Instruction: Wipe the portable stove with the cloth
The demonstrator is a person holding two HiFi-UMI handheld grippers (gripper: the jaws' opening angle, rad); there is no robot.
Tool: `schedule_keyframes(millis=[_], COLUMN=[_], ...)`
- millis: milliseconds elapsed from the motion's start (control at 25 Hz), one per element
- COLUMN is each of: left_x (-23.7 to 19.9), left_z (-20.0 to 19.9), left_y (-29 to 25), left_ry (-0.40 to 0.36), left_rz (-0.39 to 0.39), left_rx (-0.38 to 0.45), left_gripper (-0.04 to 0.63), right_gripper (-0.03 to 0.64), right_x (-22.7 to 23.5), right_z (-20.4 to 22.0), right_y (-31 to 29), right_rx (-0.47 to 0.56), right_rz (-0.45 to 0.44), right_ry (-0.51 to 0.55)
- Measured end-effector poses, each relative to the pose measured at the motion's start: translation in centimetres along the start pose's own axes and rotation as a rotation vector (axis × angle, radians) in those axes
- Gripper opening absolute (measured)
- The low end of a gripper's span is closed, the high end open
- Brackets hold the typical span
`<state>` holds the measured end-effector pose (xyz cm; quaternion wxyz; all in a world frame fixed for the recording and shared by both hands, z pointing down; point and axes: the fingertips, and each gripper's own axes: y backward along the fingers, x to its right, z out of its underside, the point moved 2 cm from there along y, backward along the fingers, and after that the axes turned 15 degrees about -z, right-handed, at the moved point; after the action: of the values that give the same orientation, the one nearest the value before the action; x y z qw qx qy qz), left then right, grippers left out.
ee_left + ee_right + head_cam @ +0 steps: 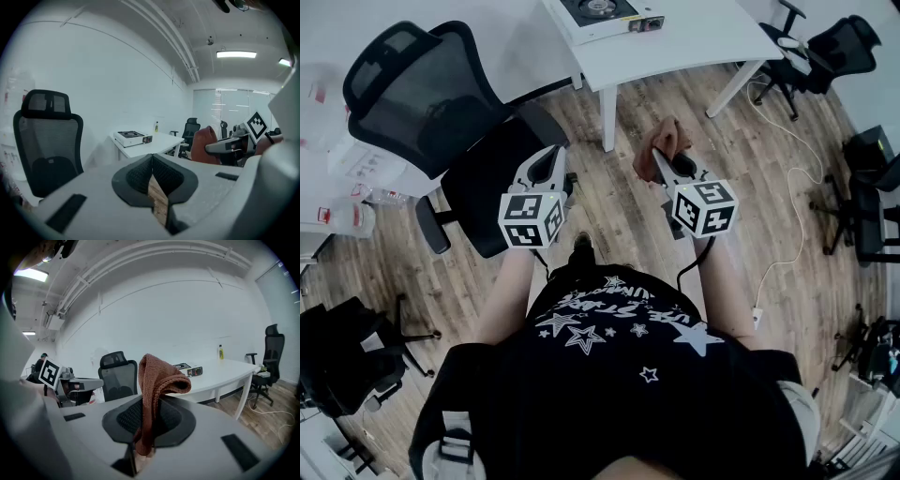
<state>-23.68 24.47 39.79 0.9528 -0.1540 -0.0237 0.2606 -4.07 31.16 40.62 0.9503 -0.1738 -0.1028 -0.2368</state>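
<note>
Cloth (157,380) pinched in the right gripper (664,161), both grippers held over the floor.
The brown cloth stands clamped between the right gripper's jaws, its top folded over. The left gripper (152,164) has its jaws pressed together on nothing (wood floor shows below their tips). The portable stove (602,11) sits on the white table (703,42), well apart from both grippers; a black mesh chair (422,94) stands near the left one.
</note>
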Motion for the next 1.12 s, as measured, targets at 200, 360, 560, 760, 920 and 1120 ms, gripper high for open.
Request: schedule_keyframes(millis=[200,360,560,760,920,1120], left_x=[0.8,2.2,3.4,4.7,5.5,5.5], left_z=[0.3,0.2,0.6,1.4,2.4,2.8], left_y=[0.2,0.7,2.0,3.5,4.1,3.8], left_ry=[-0.01,-0.027,-0.03,-0.021,-0.005,0.007], left_rz=[0.0,-0.003,-0.017,-0.035,-0.05,-0.053], left_rx=[-0.007,0.0,0.0,-0.002,-0.01,-0.021], left_gripper=[0.009,0.009,0.009,0.009,0.009,0.009], right_gripper=[0.055,0.055,0.055,0.055,0.055,0.055], right_x=[0.1,0.2,-0.2,-0.4,-0.3,0.6], right_z=[0.5,1.0,1.6,2.9,3.8,4.2], right_y=[1.1,2.3,3.8,5.7,6.9,7.3], right_rx=[-0.002,-0.01,-0.002,-0.013,-0.015,-0.012], right_rz=[0.002,-0.007,-0.019,-0.037,-0.049,-0.038], right_ry=[-0.004,-0.002,0.003,0.012,0.017,-0.008])
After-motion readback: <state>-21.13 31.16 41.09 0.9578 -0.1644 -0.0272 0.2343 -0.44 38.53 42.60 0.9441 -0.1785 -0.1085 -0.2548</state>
